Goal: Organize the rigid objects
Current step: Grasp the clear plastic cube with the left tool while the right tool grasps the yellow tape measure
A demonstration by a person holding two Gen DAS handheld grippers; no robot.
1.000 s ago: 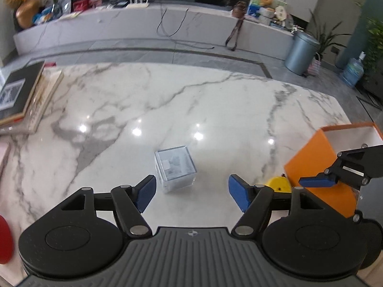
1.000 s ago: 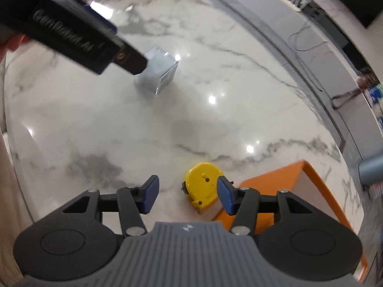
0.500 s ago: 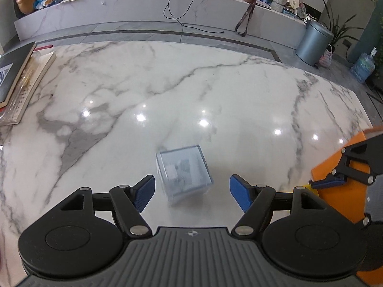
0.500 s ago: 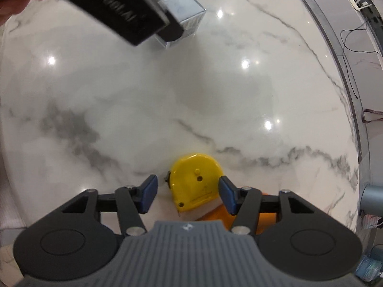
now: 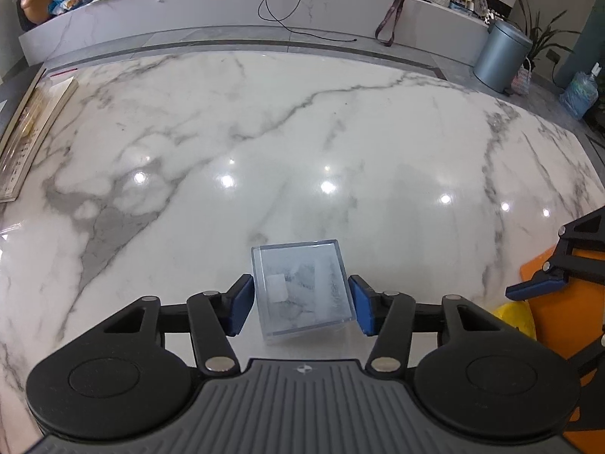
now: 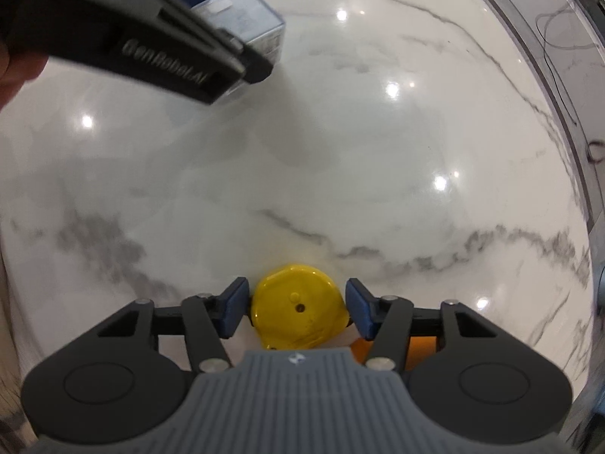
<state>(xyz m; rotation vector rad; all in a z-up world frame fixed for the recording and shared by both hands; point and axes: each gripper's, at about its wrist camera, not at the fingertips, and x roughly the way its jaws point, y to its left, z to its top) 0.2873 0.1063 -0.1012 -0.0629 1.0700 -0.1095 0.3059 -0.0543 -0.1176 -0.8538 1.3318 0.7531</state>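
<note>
left gripper (image 5: 300, 304): spread wide around clear box (image 5: 302, 287), blue pads just beside its sides, contact unclear | right gripper (image 6: 297, 308): spread wide around yellow tape measure (image 6: 298, 316), pads close on both sides | both things on marble table (image 5: 302, 143), toward near edge | orange box (image 5: 567, 314) by tape measure, right side

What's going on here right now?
A person is working with two grippers over a marble table. The left hand-held gripper has its open fingers on either side of a clear box that sits on the table, with small gaps showing, so it is not clamped yet. The right hand-held gripper likewise straddles a yellow tape measure, its jaws open. An orange box sits beside the tape measure, at the table's right edge.
</note>
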